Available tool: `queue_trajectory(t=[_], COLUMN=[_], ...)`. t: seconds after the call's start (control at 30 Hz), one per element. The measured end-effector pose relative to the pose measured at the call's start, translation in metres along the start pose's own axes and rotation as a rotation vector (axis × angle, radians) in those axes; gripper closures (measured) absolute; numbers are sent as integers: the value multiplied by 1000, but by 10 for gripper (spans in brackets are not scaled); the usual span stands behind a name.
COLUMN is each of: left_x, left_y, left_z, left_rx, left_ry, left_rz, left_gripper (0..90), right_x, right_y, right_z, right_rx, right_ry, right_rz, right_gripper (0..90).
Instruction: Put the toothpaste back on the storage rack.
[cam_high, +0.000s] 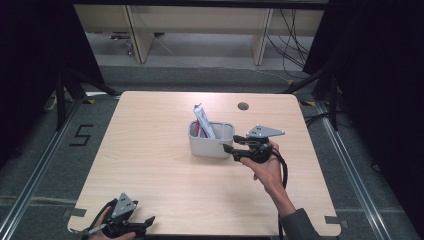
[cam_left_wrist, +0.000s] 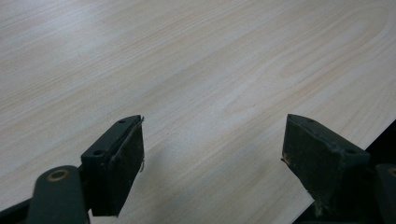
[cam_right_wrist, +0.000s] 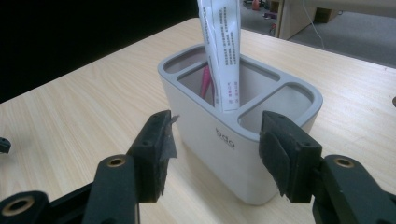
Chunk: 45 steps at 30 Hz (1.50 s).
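Observation:
A grey-white organiser cup (cam_high: 207, 145) (cam_right_wrist: 224, 149) with several compartments stands near the middle of the table. A white tube (cam_high: 204, 121) (cam_right_wrist: 223, 51) leans upright in one compartment, with something pink (cam_right_wrist: 205, 81) behind it. My right gripper (cam_high: 226, 145) (cam_right_wrist: 215, 154) is open just to the cup's right, its jaws level with the cup's near wall and nothing between them. At the table's front left edge my left gripper (cam_high: 150, 221) (cam_left_wrist: 212, 158) is open over bare wood.
The light wooden table (cam_high: 150, 170) has a round cable hole (cam_high: 243, 106) at the back. Beyond it stand wooden furniture legs and loose cables on the floor. Dark curtains and stands flank both sides.

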<state>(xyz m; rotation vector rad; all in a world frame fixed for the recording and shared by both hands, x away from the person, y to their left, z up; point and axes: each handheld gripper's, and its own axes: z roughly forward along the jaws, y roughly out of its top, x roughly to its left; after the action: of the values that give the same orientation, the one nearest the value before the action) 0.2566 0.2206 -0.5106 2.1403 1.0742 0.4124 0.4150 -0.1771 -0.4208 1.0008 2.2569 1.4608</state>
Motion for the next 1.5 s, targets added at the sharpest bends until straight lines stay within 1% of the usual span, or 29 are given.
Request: queue_trajectory(t=[0.03, 0.07, 0.1, 0.13, 0.23, 0.33, 0.37, 0.4, 0.43, 0.53, 0.57, 0.6, 0.63, 0.7, 0.73, 0.77, 0.8, 0.93, 0.97, 1.0, 1.07, 1.1, 1.17, 1.33, 1.37, 1.4, 1.43, 1.47, 1.5], left_x=[0, 0, 0, 0, 0, 0, 0, 0, 0, 0, 0, 0, 0, 0, 0, 0, 0, 1, 0, 0, 0, 0, 2, 0, 0, 0, 0, 0, 0], left_y=[0, 0, -1, -1, 0, 0, -1, -1, -1, -1, -1, 0, 0, 0, 0, 0, 0, 0, 0, -1, -2, -2, -1, -2, -2, -2, -2, -2, -2], left_z=[0, 0, 0, 0, -2, -1, -1, 0, 0, 0, -1, -2, -2, -2, -2, -2, -2, -2, -2, -1, -2, -2, -2, -2, -2, -2, -1, -2, -2], left_rx=[-1, 0, 1, -6, 1, 6, 10, 8, 6, 4, 6, 17, 21, 19, 15, 18, 17, 22, 11, 9, 18, 18, 21, 19, 20, 16, 9, 10, 11], left_ry=[1, 2, 4, -3, -7, -3, -2, 9, 9, 12, 4, 1, 1, 6, 9, 5, 6, 8, 9, 8, 7, 13, 9, 11, 14, 16, 27, 7, 9], left_rz=[-3, -3, -4, -8, -7, -5, -2, -1, -4, -3, -5, -2, -3, -1, -3, 3, 2, 4, 0, 0, 5, 0, 8, 4, 4, -1, -4, 2, 3], left_gripper=[201, 201, 201, 201, 201, 201, 201, 201, 201, 201, 201, 201, 201, 201, 201, 201, 201, 201, 201, 201, 201, 201, 201, 201, 201, 201, 201, 201, 201], right_x=[0, 3, 2, 3, 3, 6, 5, 7, 6, 9, 8, 9, 8, 11, 10, 12, 10, 14, 13, 16, 15, 17, 18, 21, 20, 21, 19, 22, 20], right_y=[-1, -3, -4, -5, -7, -11, -11, -13, -14, -17, -19, -20, -20, -22, -23, -24, -24, -27, -28, -29, -31, -32, -35, -45, -47, -48, -50, -53, -55], right_z=[0, 0, -1, -1, -2, -4, -4, -4, -4, -5, -6, -6, -6, -7, -6, -7, -6, -7, -6, -7, -5, -6, -8, -14, -16, -16, -17, -20, -21], right_rx=[4, 6, 5, 16, 17, 8, 6, 14, 4, 14, -2, -3, -6, 9, 7, 17, 6, 15, 14, 25, 30, 30, 44, 70, 68, 76, 75, 86, 80], right_ry=[3, 12, 0, 14, 4, 4, 0, 21, 13, 17, 5, 3, 1, 13, 12, 13, 14, -6, 0, 0, 27, 22, 14, 25, 12, 22, 26, 15, 6], right_rz=[-5, 16, -13, -6, -24, 9, -6, 27, 12, 53, 22, 41, 11, 46, 34, 49, 17, 24, 1, 20, -6, 18, -1, 10, -12, 9, -12, 26, 2], right_gripper=[448, 441, 437, 430, 403, 381, 369, 361, 358, 343, 346, 345, 344, 344, 342, 342, 342, 340, 338, 339, 335, 335, 332, 319, 318, 315, 313, 313, 312])
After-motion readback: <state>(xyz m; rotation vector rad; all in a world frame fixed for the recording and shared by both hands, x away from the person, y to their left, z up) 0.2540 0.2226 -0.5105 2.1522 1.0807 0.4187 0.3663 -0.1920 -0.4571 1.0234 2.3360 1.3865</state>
